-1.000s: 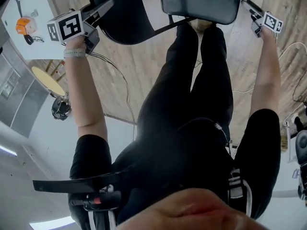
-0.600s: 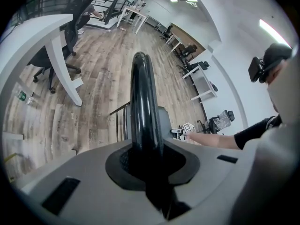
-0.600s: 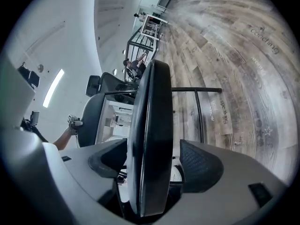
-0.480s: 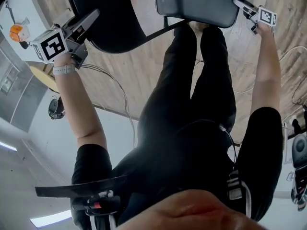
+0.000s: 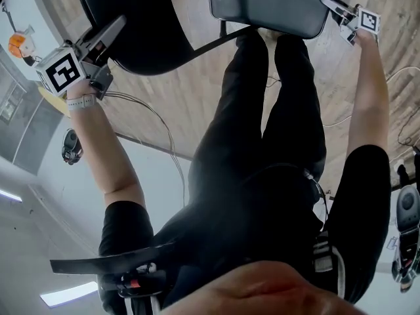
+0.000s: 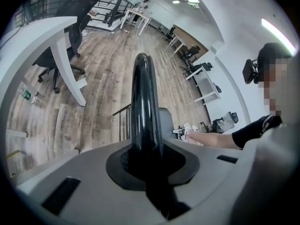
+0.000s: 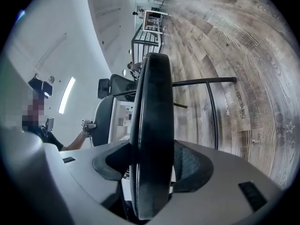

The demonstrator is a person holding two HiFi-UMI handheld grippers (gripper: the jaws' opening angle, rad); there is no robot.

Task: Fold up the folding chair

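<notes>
The folding chair shows at the top of the head view: a black backrest (image 5: 141,31) at the left, a grey seat (image 5: 269,5) at the centre, and a thin black frame bar (image 5: 216,41) between them. My left gripper (image 5: 115,26) is shut on the backrest's rim, having just been closing. In the left gripper view that rim (image 6: 143,102) runs up from between the pads of the left gripper (image 6: 145,165). My right gripper (image 5: 331,5) sits at the seat's right edge. Its jaws have just been closing, and the thick seat edge (image 7: 152,125) fills the right gripper (image 7: 150,172).
The person's black-clad legs (image 5: 275,110) stand right below the seat. Cables (image 5: 157,123) trail over the wooden floor. A white desk (image 6: 61,55) and an office chair (image 6: 51,60) stand beyond the backrest. The chair's tube frame (image 7: 211,107) rests on the floor.
In the head view my left gripper has swung left and down with the backrest in it. The right gripper has shifted a little up along the seat's right edge.
</notes>
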